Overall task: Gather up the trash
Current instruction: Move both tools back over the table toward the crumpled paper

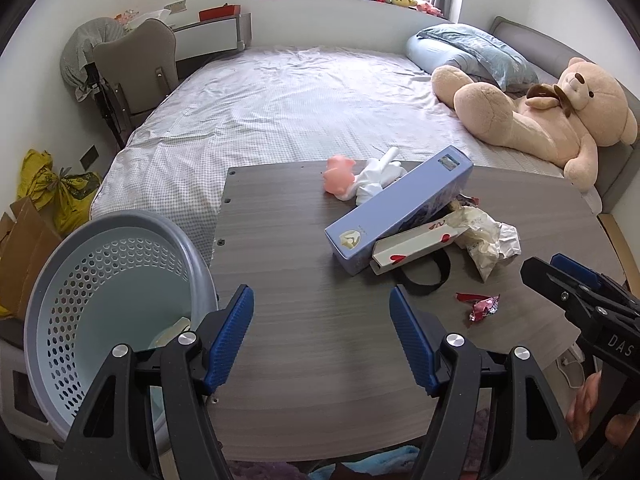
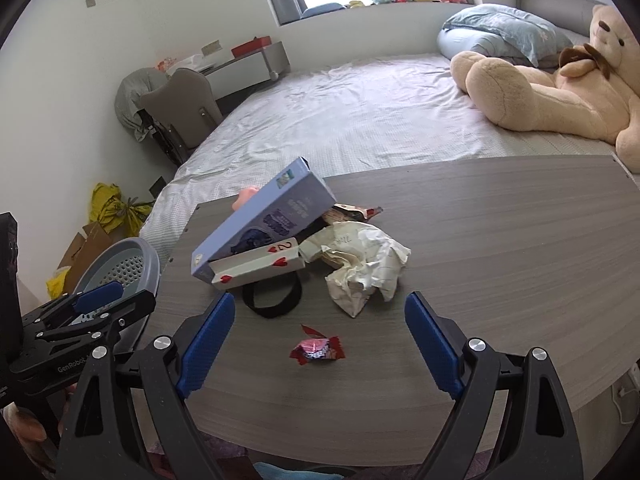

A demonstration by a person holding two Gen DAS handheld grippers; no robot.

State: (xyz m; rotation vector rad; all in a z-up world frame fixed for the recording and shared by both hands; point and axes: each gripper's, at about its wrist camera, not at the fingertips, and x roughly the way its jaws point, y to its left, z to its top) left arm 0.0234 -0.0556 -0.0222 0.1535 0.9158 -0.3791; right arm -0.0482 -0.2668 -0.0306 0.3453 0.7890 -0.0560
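The perforated bin (image 1: 108, 280) stands off the tabletop's (image 1: 300, 280) left edge, something pale already lying at its bottom. The left gripper (image 1: 322, 336) hangs over bare wood, jaws wide and empty. Mid-tabletop, a blue box (image 1: 396, 208) leans on a playing-card box (image 1: 416, 246): both stiff and light, best pinched across their narrow sides. A black strap (image 2: 276, 300) loops beneath them and could snag. The crumpled paper (image 2: 366, 266) is soft and springy; grip its bulk. Nearest the right gripper (image 2: 320, 348), whose jaws are wide and empty, lies a red candy wrapper (image 2: 318, 350), thin, slippery, flat against the wood.
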